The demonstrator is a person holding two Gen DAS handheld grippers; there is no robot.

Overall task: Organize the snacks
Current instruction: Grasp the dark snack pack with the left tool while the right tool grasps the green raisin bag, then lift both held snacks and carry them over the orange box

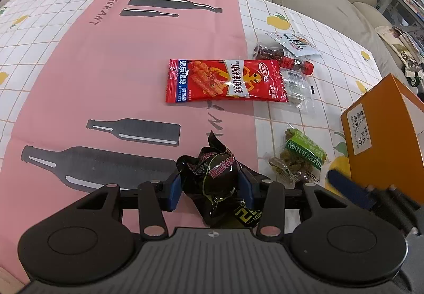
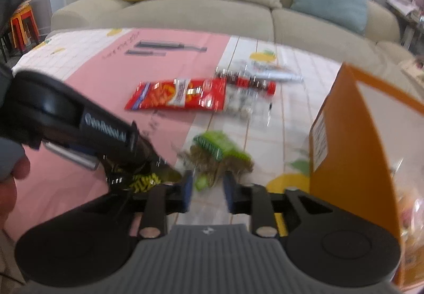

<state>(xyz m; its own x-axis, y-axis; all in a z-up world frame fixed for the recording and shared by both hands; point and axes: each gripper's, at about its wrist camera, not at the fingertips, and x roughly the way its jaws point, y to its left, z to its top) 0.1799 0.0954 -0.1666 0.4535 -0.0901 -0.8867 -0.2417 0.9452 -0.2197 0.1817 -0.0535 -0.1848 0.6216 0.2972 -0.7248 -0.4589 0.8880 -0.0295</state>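
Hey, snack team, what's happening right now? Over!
Left tool shut on black snack packet. Right tool open at green raisin bag. Orange box beside it, nothing blocking.

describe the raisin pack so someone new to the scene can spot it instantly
Start at the orange box at the table's right edge. Just left of it, on the white checked part of the tablecloth, lies the raisin pack, near the pink panel's border. It is the only clear pouch with a green header card reading GREEN RAISIN; the others nearby are red, black or white.
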